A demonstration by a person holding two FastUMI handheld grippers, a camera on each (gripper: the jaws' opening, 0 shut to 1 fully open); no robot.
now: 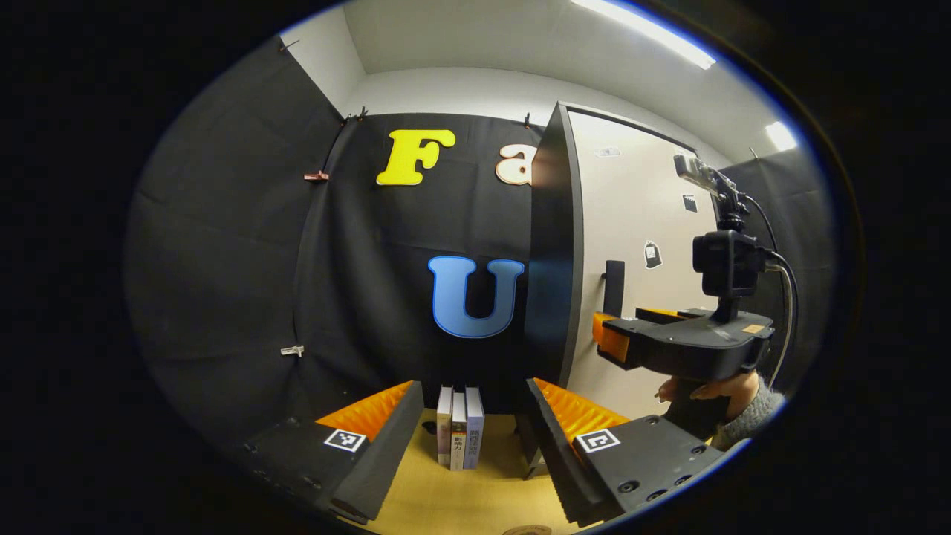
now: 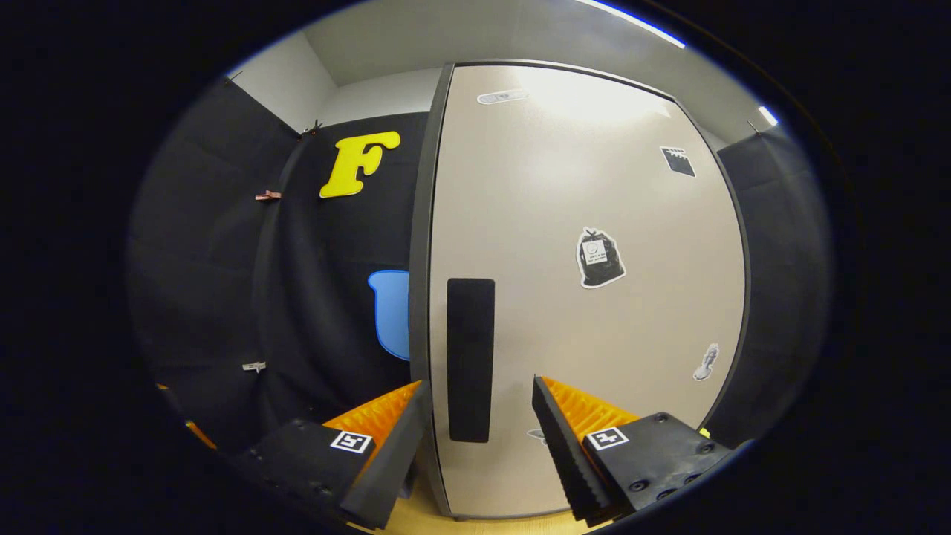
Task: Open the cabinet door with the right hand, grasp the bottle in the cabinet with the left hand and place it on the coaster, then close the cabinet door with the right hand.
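At the bottom of the right gripper view, the right gripper (image 2: 475, 438) has its fingers spread wide with nothing between them; the dark vertical handle (image 2: 470, 360) of the cabinet door (image 2: 594, 312) stands in the gap beyond the fingertips, near but, as far as can be judged, not yet touched. The door is shut flush against its dark frame, so the bottle inside cannot be seen and its position cannot be told.

At the bottom of the left gripper view, the left gripper (image 1: 475, 431) is likewise wide open and empty, poised above the wooden tabletop (image 1: 475, 498). Just beyond its fingertips a row of upright books (image 1: 459, 427) stands on the table. A round edge at the lower rim may be the coaster (image 1: 526, 530); too little of it shows to be sure. Farther right in that view, the right gripper appears from the side, held by a hand (image 1: 709, 390) in a grey sleeve, its tips just beside the handle on the door face.

Step in hand: opening the door. Procedure, as judged: advance the right gripper until the handle sits deep between both fingers, close firmly, then pull along the arc of the hinge, which appears to lie on the far edge from the handle. Keep the left gripper clear of the door's swing until the opening is wide
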